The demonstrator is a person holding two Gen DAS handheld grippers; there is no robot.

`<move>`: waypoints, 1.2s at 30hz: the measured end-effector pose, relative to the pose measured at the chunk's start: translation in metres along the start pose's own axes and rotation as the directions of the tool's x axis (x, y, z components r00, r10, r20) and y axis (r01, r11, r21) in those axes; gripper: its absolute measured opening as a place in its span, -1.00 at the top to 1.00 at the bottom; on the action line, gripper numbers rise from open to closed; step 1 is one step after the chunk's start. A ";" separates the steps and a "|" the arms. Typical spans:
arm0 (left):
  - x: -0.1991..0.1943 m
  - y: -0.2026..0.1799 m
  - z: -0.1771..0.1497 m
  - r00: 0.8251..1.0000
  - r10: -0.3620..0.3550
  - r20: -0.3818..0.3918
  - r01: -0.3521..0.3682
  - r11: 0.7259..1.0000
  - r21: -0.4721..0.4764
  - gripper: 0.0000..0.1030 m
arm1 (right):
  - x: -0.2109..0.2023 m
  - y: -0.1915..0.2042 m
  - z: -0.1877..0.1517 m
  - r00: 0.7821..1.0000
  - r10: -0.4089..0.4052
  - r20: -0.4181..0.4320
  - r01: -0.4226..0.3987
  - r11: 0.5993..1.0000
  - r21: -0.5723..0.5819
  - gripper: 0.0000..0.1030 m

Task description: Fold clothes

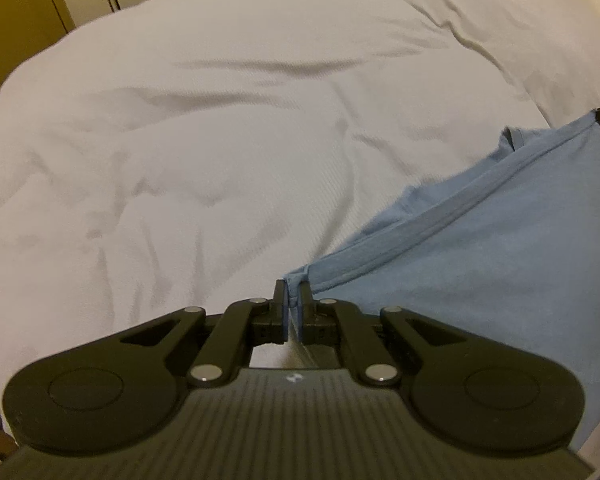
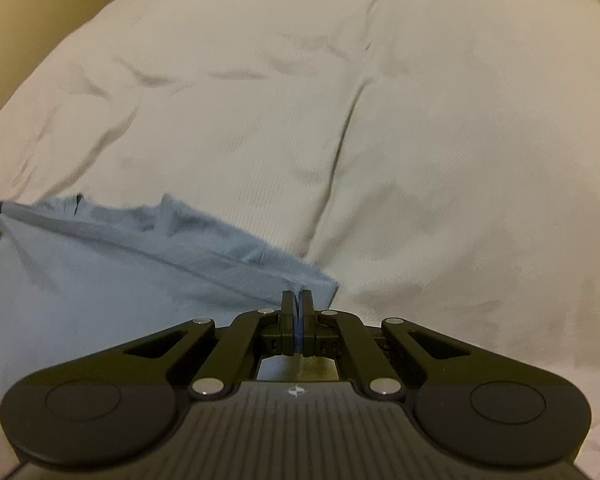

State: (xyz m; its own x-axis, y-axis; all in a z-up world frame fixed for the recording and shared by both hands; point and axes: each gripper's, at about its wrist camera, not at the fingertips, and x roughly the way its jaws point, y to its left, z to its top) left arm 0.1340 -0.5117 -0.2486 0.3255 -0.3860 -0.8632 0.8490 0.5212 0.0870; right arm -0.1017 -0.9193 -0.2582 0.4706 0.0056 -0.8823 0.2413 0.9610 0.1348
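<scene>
White, rumpled bedding [image 1: 220,140] is covering a bed, with tan cupboard doors [image 1: 28,20] standing past its far corner. A light blue garment [image 1: 480,260] is hanging stretched between two black tools above the bed's near edge. The left tool [image 1: 293,300] is pinching one corner of its hemmed edge, jaws pressed together on the cloth. The right tool [image 2: 297,312] is gripping the opposite corner, jaws clamped tight on the fabric. Below the taut hem, the cloth is draping down toward the bedding.
</scene>
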 end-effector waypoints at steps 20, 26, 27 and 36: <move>0.063 0.017 0.001 0.991 0.074 -0.109 -0.083 0.993 -0.085 0.87 | 0.041 -0.013 0.023 0.991 -0.133 0.001 0.132 0.988 0.074 0.83; 0.034 0.032 -0.014 0.994 0.072 -0.083 -0.083 0.987 -0.140 0.83 | 0.011 0.021 0.002 0.996 -0.085 -0.001 0.085 0.995 0.050 0.80; 0.029 0.030 -0.015 0.996 0.046 -0.070 -0.055 0.990 -0.133 0.83 | 0.009 0.033 -0.004 0.998 -0.062 -0.009 0.063 0.997 0.046 0.80; 0.021 -0.011 -0.045 0.988 -0.099 -0.116 0.100 0.995 0.003 0.77 | 0.014 0.098 -0.078 0.991 0.032 -0.133 -0.024 0.998 0.056 0.74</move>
State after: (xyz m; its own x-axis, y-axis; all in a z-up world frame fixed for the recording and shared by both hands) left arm 0.1133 -0.4916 -0.2900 0.1893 -0.3446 -0.9195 0.8786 0.4776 0.0019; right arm -0.1376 -0.8032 -0.2923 0.3610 0.0728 -0.9297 0.2771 0.9436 0.1815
